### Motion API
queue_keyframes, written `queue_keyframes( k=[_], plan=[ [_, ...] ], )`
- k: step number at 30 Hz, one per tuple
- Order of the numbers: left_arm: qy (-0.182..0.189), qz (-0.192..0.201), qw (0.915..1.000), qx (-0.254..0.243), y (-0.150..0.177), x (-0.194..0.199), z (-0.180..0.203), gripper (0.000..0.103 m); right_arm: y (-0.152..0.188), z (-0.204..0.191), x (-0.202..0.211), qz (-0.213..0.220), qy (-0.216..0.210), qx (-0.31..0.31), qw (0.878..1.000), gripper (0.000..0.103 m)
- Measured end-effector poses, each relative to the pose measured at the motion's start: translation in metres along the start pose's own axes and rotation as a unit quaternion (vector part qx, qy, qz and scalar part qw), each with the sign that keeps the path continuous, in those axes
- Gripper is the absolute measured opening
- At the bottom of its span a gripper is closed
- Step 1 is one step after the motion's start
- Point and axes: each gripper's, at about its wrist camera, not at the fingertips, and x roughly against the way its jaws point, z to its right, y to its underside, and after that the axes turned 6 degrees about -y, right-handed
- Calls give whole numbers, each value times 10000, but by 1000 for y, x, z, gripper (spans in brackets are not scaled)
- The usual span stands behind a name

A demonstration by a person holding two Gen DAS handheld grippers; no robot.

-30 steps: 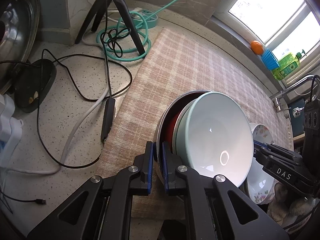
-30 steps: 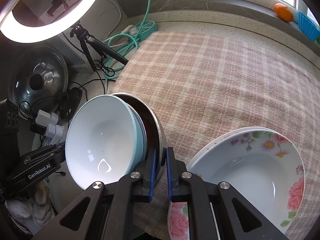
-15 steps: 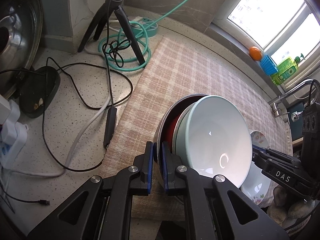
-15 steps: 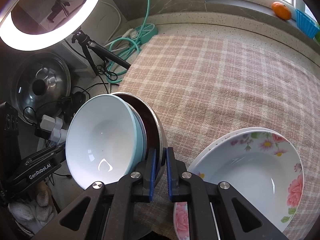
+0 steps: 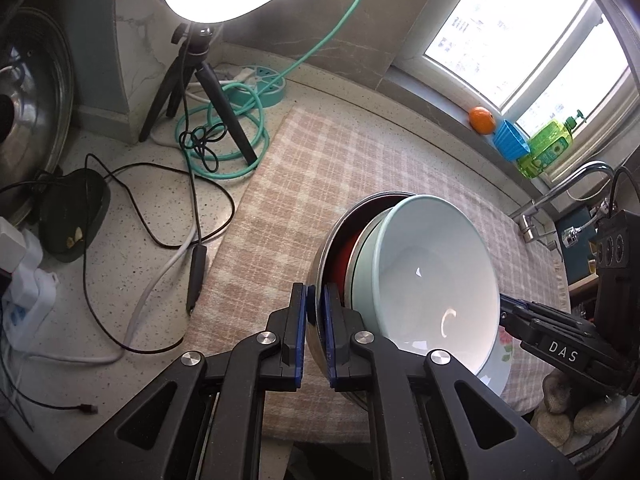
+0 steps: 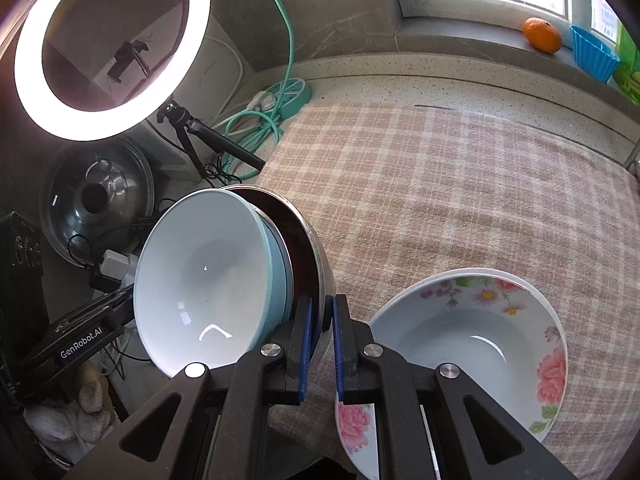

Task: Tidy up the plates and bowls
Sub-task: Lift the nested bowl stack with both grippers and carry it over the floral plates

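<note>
We hold a stack of bowls up in the air, over the checked cloth (image 5: 320, 184) on the bench (image 5: 132, 248). On the outside is a metal bowl (image 5: 322, 256). A dark red one sits inside it, then a pale blue bowl (image 5: 436, 276) on top.

The stack is tipped up on its side, and we think that is the risk. The pale blue bowl is only resting in the others, so it could slide out and break if we tip more or shake. The metal rim is thin and smooth, so it could slip too.

The left gripper (image 5: 316, 312) pinches the metal rim, one jaw inside and one outside, squeezed tight. The right gripper (image 6: 320, 320) pinches the same rim from the other side, also squeezed tight. So the stack hangs between both.

A flower plate (image 6: 480, 340) lies on the cloth, just beside the right gripper.
</note>
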Motion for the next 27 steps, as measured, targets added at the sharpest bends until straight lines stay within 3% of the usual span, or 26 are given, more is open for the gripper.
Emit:
queue_keyframes(
  k=[14,27],
  plan=[
    [331,59,9983,-485,-2,5,63,7,15,40,55,334,237,-310,9987,9],
    [637,-310,9941,-821,17,-16,116,7,44,91,87,401,564,-737,9949,9]
  ],
)
